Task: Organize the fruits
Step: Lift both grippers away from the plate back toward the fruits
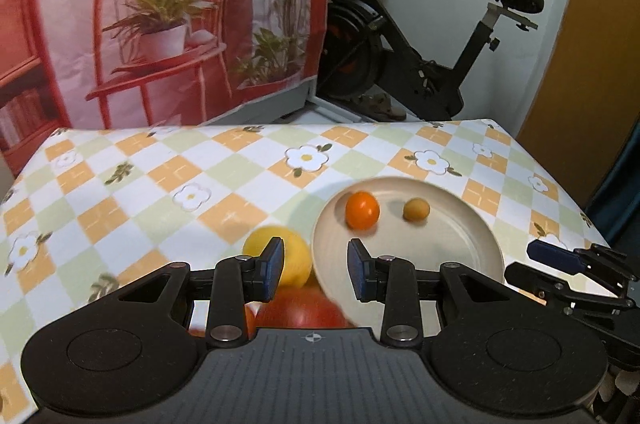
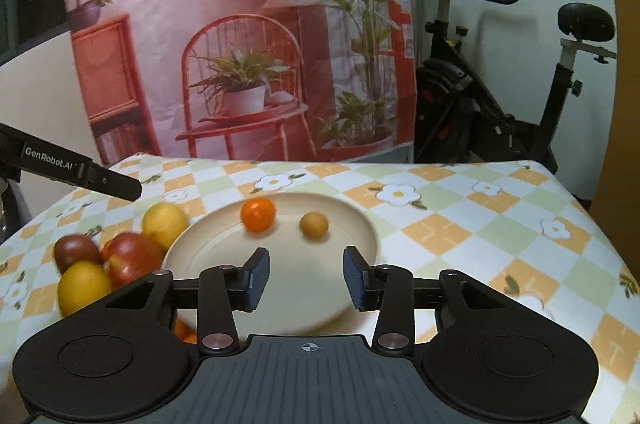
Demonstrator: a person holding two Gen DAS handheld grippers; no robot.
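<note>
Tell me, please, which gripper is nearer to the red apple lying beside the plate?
Left. The left gripper hangs directly over the fruit pile, with the red apple just below its open fingers. The right gripper is over the plate, apart from the apple on its left.

I see open table (image 2: 460, 220) right of the plate (image 2: 360, 224) and behind it. On its left, fruit crowds in: a lemon (image 2: 165, 224) touching the rim, apples (image 2: 130, 258) just beside. The near half of the plate lies bare.
</note>
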